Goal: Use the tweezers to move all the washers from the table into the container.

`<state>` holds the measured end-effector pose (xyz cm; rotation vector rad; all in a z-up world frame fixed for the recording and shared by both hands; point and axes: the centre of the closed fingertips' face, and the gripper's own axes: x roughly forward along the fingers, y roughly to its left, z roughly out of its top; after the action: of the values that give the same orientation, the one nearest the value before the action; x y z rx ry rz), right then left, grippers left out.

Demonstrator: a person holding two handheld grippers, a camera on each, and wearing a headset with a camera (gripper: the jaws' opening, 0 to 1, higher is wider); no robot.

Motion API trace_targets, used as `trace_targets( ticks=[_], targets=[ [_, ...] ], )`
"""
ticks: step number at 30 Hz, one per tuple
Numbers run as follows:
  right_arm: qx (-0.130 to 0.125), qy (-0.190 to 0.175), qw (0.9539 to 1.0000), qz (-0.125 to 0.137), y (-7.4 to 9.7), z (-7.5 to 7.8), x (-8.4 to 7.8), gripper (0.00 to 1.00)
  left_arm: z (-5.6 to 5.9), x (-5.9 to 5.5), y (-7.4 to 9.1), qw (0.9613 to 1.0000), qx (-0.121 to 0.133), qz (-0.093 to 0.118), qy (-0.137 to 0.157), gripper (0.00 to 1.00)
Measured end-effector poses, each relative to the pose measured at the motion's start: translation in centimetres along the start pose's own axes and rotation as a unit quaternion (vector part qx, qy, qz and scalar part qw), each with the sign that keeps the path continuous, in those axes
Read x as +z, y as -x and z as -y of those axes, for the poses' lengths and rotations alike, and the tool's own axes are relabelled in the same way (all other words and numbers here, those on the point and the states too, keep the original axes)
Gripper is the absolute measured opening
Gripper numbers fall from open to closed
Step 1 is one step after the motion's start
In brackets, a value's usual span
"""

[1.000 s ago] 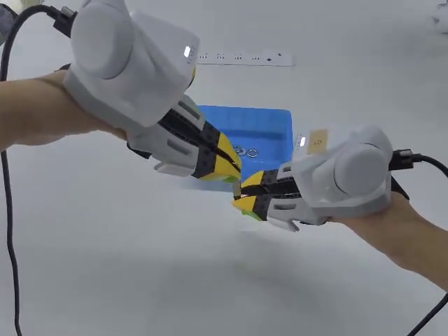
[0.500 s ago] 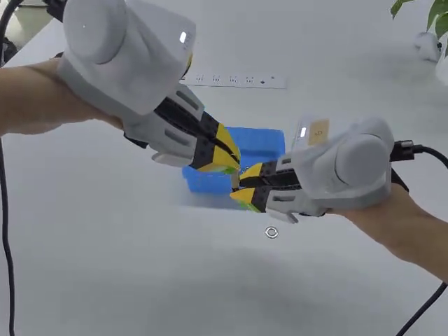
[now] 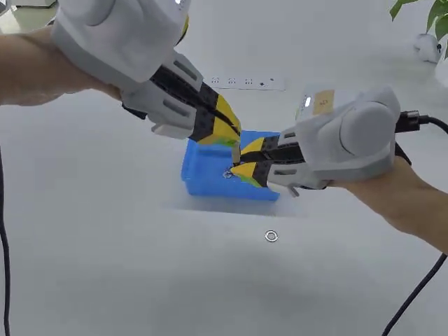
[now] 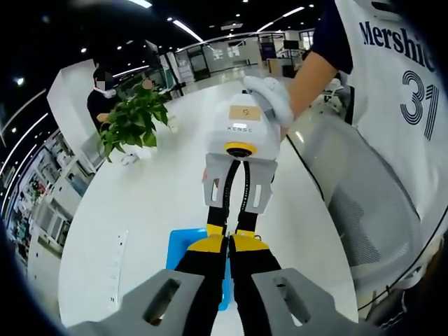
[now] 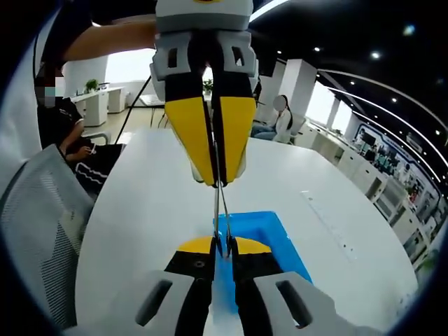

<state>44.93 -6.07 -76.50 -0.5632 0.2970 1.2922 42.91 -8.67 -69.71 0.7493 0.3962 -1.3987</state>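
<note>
Left gripper: the white-bodied left gripper [image 3: 227, 131] slants down from the upper left. Its yellow-tipped black fingers are pressed together on the upper end of the thin metal tweezers [image 5: 218, 206]. I take it this one is carrying and aiming the tool.

Counter: the plain white counter [image 3: 105, 266] carries everything.

Container: one shallow blue plastic container [image 3: 206, 180] sits on the counter right below both sets of fingers. I can't count what is in it, because the grippers cover most of the inside.

Tweezers: one pair, running from the left gripper's fingers down to the right gripper's, with the tip over the container.

Tip: a small ring-like glint [image 3: 227, 174] shows there. It is probably a washer hanging over the container, though it is too small to be sure.

Right gripper: the matching white right gripper [image 3: 243, 168] comes in low from the right. Its fingers are closed across the tweezers' two legs near the tip. My guess is that it does the pinching while the other steadies.

Loose washer: one small silver metal washer [image 3: 271, 236] lies flat on the counter, near the container's front edge but apart from it, so it is not yet moved.

Count: two grippers, one pair of tweezers, one container, and one washer on the counter.
</note>
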Motion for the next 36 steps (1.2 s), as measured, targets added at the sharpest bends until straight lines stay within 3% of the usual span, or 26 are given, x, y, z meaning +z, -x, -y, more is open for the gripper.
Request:
trace_targets(
  ticks=[6, 16, 22, 26, 36],
  targets=[
    [-0.008, -0.005, 1.0000, 0.000, -0.5, 1.7, -0.4, 0.10, -1.8, -0.6, -0.5, 1.0000, -0.001, -0.004, -0.003, 0.06],
    [-0.006, -0.011, 0.9999, -0.012, -2.2, 3.5, -2.2, 0.10, -3.7, -2.2, -2.3, 0.9999, 0.000, 0.004, 0.014, 0.06],
    [-0.002, -0.022, 0.9994, -0.027, -3.2, 4.3, -4.1, 0.10, -4.9, -3.9, -3.9, 0.9995, 0.002, 0.007, 0.032, 0.06],
    [0.005, -0.027, 0.9986, -0.046, -4.0, 4.3, -5.8, 0.10, -5.0, -5.4, -5.1, 0.9990, 0.000, 0.000, 0.045, 0.06],
    [0.018, -0.041, 0.9976, -0.053, -4.9, 4.2, -7.7, 0.10, -4.9, -6.5, -6.7, 0.9979, -0.013, 0.000, 0.063, 0.06]
  ],
)
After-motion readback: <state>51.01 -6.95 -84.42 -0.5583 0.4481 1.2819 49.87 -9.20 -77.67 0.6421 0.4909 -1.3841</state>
